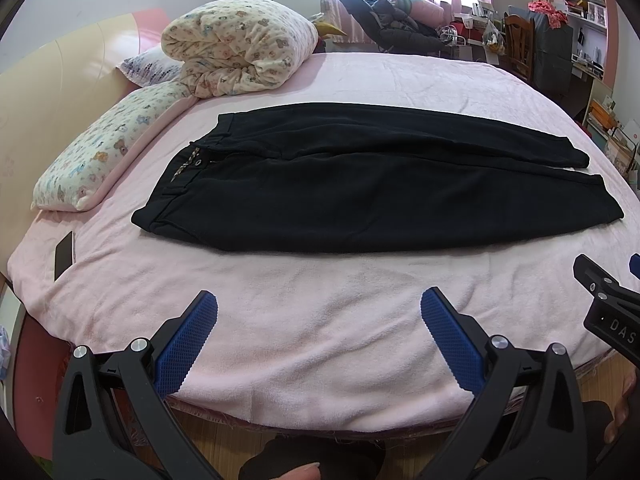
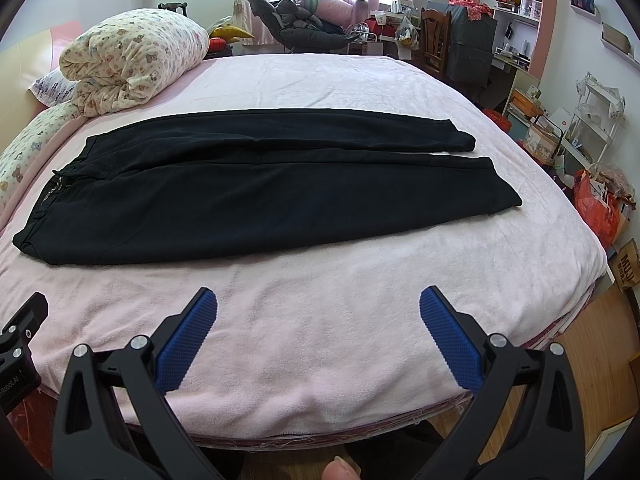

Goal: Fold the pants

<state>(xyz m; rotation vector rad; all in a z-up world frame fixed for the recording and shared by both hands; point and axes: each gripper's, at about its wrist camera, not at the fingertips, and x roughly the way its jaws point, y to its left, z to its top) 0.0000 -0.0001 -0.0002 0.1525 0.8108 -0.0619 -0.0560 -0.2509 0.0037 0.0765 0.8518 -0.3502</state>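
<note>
The black, soft-fabric pants point(image 1: 360, 184) lie spread flat across the pink fleecy bed cover point(image 1: 320, 340), waistband toward the bear-print pillow point(image 1: 96, 160) on the left and both legs running out to the right, side by side with a thin strip of pink showing between the cuffs. Nothing has been folded yet — this looks like the very start, the approach before the first grasp. The left gripper point(image 1: 319, 320) hangs over the near edge of the bed with its blue ribbed fingers spread wide and empty; the right gripper point(image 2: 318, 320) does the same, well short of the cloth. The likely next move is a reach forward — left to the near waistband corner, right to the near cuff — to lay one leg over the other.
</note>
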